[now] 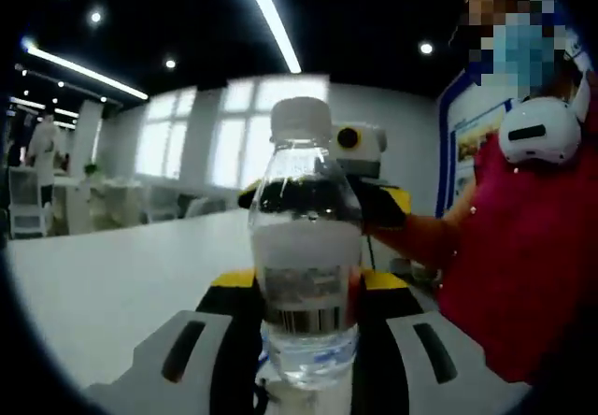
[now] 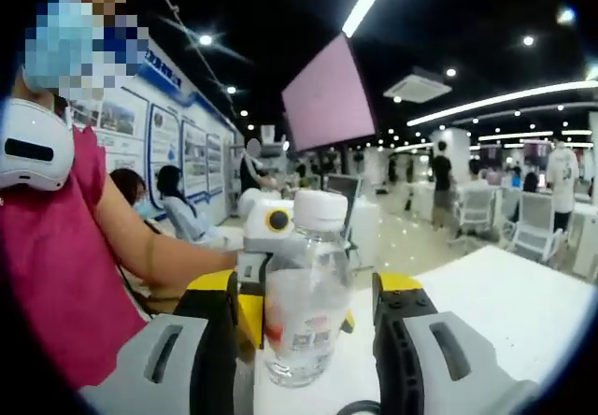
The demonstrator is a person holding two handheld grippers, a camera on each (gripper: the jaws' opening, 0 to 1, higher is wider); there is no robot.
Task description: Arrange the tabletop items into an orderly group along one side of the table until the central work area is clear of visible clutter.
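A clear water bottle (image 1: pixel 306 256) with a white cap stands upright on the white table (image 1: pixel 103 284), between the two grippers, which face each other across it.

In the left gripper view, the left gripper (image 1: pixel 304 359) has its grey and yellow fingers (image 1: pixel 182 350) close on either side of the bottle's lower half, against its sides, pinching it. The bottle fills the middle of this view, its barcode label facing the camera. Just behind it, on the far side, the right gripper (image 1: pixel 360 195) shows, black and yellow, at the bottle's shoulder.

In the right gripper view, the right gripper (image 2: pixel 308 340) has its fingers (image 2: pixel 420 340) spread, with the bottle (image 2: pixel 304 293) standing in the gap between them; the right finger is clearly apart from it, and a yellow pad sits close by its left side. The left gripper (image 2: pixel 266 233) is just behind the bottle.

A person in a red top (image 1: pixel 533 247) stands at the table's edge, an arm reaching in.
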